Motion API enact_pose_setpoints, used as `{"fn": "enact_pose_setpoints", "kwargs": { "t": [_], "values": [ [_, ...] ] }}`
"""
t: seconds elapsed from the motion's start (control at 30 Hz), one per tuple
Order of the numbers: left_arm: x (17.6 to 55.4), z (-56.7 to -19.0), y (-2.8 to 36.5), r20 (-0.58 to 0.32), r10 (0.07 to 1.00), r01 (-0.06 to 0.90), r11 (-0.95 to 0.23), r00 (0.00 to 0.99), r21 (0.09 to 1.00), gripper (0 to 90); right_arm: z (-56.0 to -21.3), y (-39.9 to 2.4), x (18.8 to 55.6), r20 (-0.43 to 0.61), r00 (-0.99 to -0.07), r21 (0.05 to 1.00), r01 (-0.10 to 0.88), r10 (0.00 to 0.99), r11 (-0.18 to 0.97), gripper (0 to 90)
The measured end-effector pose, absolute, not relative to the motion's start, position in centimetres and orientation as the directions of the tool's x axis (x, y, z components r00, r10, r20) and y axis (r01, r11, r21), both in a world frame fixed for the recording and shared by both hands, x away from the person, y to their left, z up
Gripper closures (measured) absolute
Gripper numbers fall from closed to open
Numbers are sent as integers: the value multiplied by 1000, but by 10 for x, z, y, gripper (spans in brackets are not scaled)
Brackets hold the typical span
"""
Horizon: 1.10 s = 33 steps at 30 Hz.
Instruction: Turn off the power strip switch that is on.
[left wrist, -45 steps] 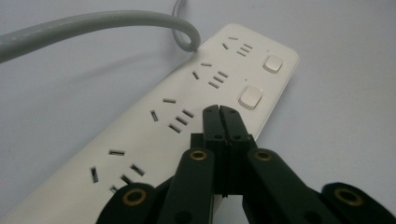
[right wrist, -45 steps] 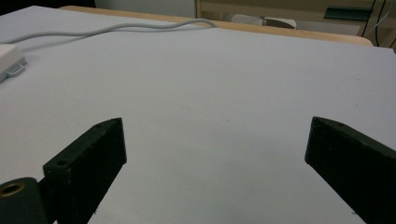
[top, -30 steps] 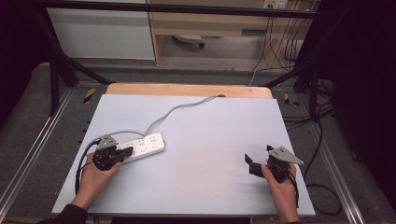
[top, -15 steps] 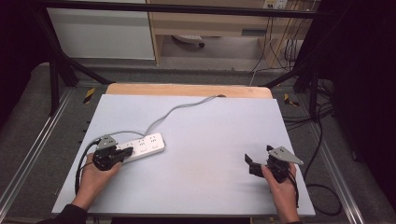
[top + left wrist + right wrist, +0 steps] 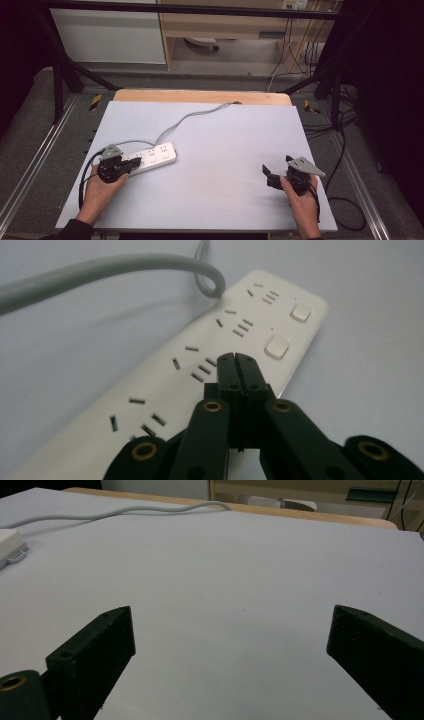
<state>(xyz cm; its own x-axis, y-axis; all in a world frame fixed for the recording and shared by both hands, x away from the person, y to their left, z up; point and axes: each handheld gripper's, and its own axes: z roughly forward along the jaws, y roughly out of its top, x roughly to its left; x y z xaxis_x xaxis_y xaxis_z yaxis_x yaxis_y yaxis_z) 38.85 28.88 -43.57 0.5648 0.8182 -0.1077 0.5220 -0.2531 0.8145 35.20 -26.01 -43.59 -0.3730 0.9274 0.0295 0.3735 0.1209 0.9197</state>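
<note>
Two hand-held tools are seen over a pale grey worktop, one in each of a person's hands. A white power strip lies flat on the worktop at about nine o'clock from its centre, with its grey cable curving away toward twelve o'clock and off the far edge.

The left tool is held at the near end of the power strip. Its jaws are pressed fully together with nothing between them, and in the left gripper view the closed tips are poised over the strip's top face, just beside a square rocker switch; a second switch sits farther along. Whether the tips touch the plastic cannot be told.

The right tool is held at about four o'clock, well apart from the strip. Its jaws are spread wide and nothing is held; bare worktop lies between them in the right gripper view.

The power strip is judged to be a rigid, light plastic body with a smooth, somewhat slippery shell that may slide when pushed. A grip across its narrow width, on the long side walls, is judged safest. The cable is flexible yet springy, and may drag or twist the strip if it is lifted.
</note>
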Motion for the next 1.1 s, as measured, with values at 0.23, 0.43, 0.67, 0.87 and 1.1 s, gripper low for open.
{"fn": "enact_pose_setpoints", "kwargs": {
  "t": [0.23, 0.43, 0.67, 0.87, 1.1],
  "values": [
    [388, -436, 289, -109, 818, 520, -250, 565, 817, 900, -436, -260, 352, 27, -373, 920, 371, 928, 122, 56],
    [389, -437, 288, -112, 816, 518, -247, 567, 819, 900, -436, -260, 352, 27, -372, 921, 370, 928, 121, 56],
    [389, -437, 288, -110, 815, 514, -247, 568, 822, 900, -435, -260, 352, 29, -371, 921, 370, 928, 119, 56],
    [389, -438, 289, -116, 812, 511, -242, 573, 825, 900, -435, -260, 352, 29, -371, 922, 370, 928, 119, 56],
    [389, -438, 288, -121, 810, 509, -237, 574, 827, 900, -435, -260, 352, 29, -371, 922, 369, 928, 118, 56]
  ]
}}
